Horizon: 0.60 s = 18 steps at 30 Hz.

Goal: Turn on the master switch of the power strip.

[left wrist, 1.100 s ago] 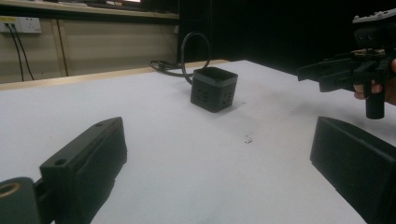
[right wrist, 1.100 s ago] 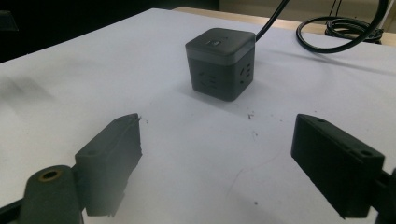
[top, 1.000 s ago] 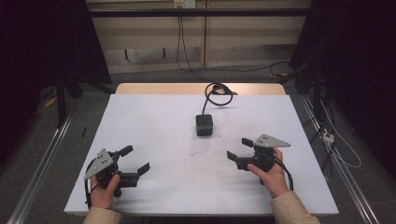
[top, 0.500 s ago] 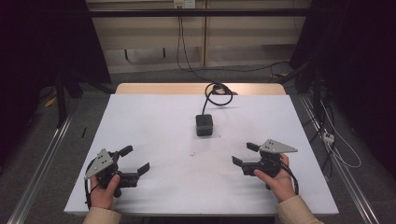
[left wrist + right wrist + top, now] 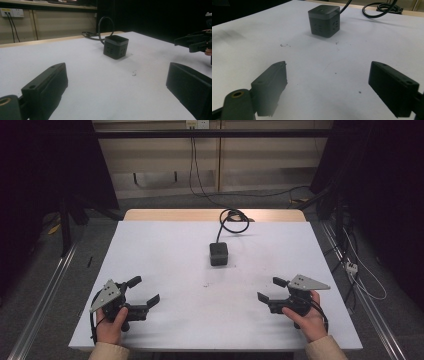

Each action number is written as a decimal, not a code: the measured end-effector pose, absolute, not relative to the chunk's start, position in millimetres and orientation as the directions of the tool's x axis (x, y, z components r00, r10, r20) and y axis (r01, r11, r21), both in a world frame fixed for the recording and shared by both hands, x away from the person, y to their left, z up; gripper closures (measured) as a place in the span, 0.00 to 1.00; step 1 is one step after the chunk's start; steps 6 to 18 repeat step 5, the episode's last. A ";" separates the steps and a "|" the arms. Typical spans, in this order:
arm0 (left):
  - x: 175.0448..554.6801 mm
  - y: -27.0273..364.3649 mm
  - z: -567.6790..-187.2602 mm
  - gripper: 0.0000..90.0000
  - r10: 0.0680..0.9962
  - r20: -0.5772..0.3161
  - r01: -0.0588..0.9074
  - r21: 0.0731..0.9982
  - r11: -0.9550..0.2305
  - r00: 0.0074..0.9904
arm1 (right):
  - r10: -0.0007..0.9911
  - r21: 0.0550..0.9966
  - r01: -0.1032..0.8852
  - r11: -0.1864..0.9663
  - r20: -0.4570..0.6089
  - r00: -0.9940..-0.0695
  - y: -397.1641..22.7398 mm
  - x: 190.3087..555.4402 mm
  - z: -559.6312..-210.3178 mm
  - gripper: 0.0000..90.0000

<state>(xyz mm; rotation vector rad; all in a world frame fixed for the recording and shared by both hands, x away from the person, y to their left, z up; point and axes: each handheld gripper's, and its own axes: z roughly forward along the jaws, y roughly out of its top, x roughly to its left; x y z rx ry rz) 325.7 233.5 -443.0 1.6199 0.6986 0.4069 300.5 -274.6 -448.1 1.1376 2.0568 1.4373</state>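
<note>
Your right claw (image 5: 270, 290) has drifted back toward the near edge of the worktop (image 5: 165, 245); both claws gape wide, empty. Reaching is the step: the power cube (image 5: 218, 254) sits mid-worktop, so move forward to straddle it. Your left claw (image 5: 144, 290) waits near the near-left corner.

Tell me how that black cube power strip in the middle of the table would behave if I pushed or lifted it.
The cube power strip has flat faces and sits squat on the table, so it would probably slide rather than roll or tip. Its thick cable loops behind it and looks stiff, so it may drag or twist the cube. Smooth sides might slip in a loose grip.
</note>
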 end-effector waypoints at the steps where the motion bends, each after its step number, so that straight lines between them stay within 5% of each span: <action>1: 325.8 233.6 -443.2 0.04 0.648 -0.127 0.211 0.976 -0.054 0.751 | 0.792 0.905 0.400 0.146 0.135 -0.595 -276.2 299.7 -448.2 0.16; 18: 326.1 234.0 -442.5 0.04 0.650 -0.124 0.211 0.976 -0.056 0.750 | 0.794 0.905 0.401 0.144 0.136 -0.592 -278.4 298.3 -448.9 0.16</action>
